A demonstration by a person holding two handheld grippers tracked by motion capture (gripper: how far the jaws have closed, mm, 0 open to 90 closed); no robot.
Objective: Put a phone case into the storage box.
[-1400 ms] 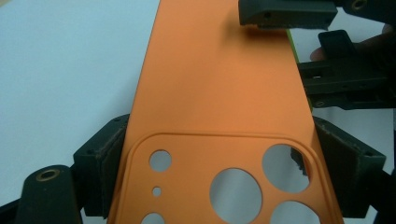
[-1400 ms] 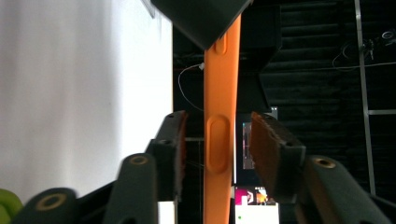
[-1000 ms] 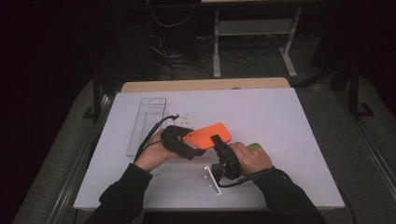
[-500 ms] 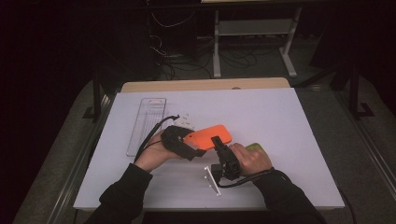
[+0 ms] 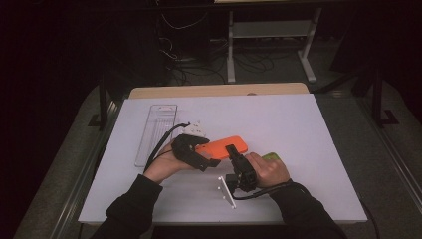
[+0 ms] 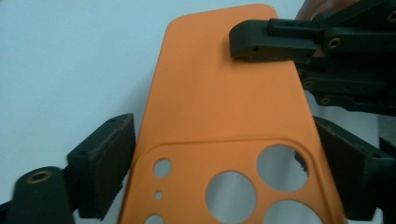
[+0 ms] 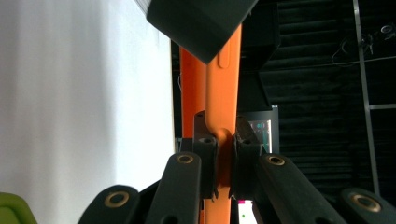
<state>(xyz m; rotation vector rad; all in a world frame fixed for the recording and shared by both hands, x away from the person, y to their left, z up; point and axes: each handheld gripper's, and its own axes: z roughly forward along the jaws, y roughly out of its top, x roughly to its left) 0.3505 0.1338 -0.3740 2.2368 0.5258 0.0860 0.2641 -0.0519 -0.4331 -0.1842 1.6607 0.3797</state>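
An orange phone case (image 5: 221,147) hangs over the white table top (image 5: 308,134), held between both grippers. My left gripper (image 5: 206,157) reaches in from the left. In the left gripper view its jaws (image 6: 229,158) have just been opening and flank the camera end of the case (image 6: 224,102) without pressing on it. My right gripper (image 5: 232,151) has just been closing, and its pads (image 7: 226,140) pinch one edge of the case (image 7: 223,93). The right gripper's jaw (image 6: 266,42) lies across the far end of the case.
A clear plastic package (image 5: 155,133) lies at the left of the white top, with a small white piece (image 5: 198,125) beside it. A thin white stick (image 5: 226,191) lies near the front edge. Something green (image 5: 271,157) shows behind the right hand.
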